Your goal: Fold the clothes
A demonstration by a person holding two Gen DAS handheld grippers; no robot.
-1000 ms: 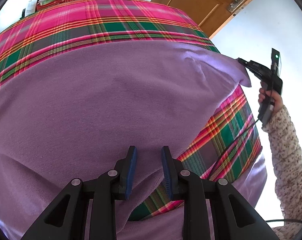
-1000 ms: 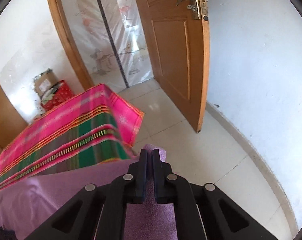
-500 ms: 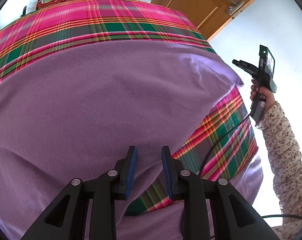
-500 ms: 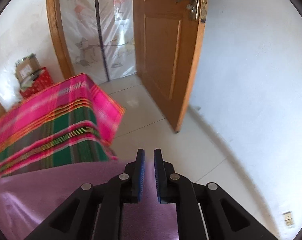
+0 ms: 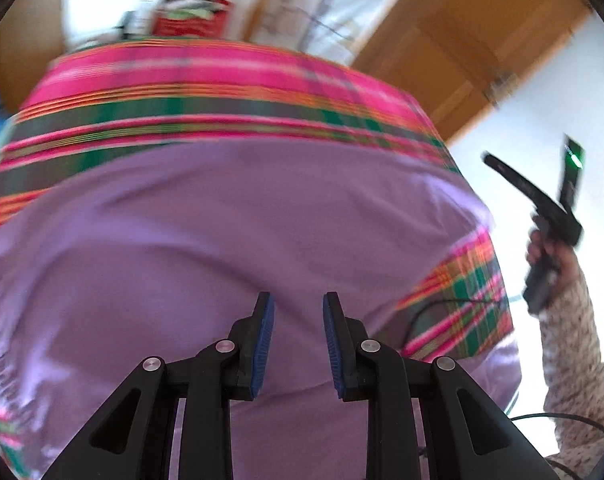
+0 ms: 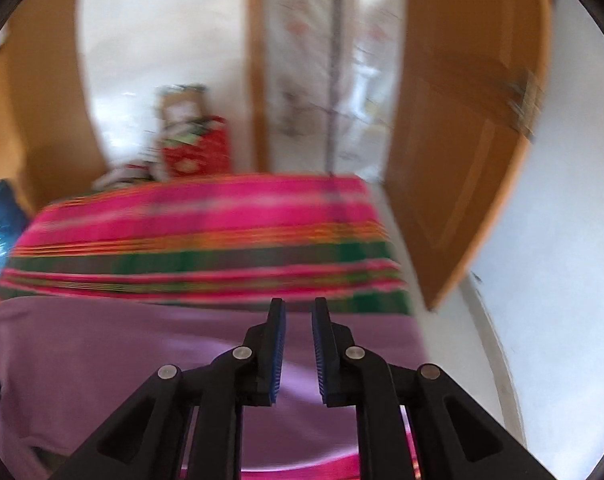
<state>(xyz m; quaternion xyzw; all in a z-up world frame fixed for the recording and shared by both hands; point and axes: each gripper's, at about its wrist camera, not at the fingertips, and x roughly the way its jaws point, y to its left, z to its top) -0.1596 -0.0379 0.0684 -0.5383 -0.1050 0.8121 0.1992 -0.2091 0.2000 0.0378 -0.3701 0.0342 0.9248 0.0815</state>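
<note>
Purple garment (image 5: 230,240) under both parted grippers, apparently ungripped; frames blurred

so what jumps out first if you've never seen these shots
A purple garment spreads across the middle of the left wrist view, over a loud pink and green plaid cloth behind it. Both grippers, left and right, hang open above it; a wooden door stands ajar at right.

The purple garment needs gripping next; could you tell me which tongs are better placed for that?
Probably left. The left tongs are open low over the purple garment, while the right tongs, also open, are raised beyond its edge.
</note>
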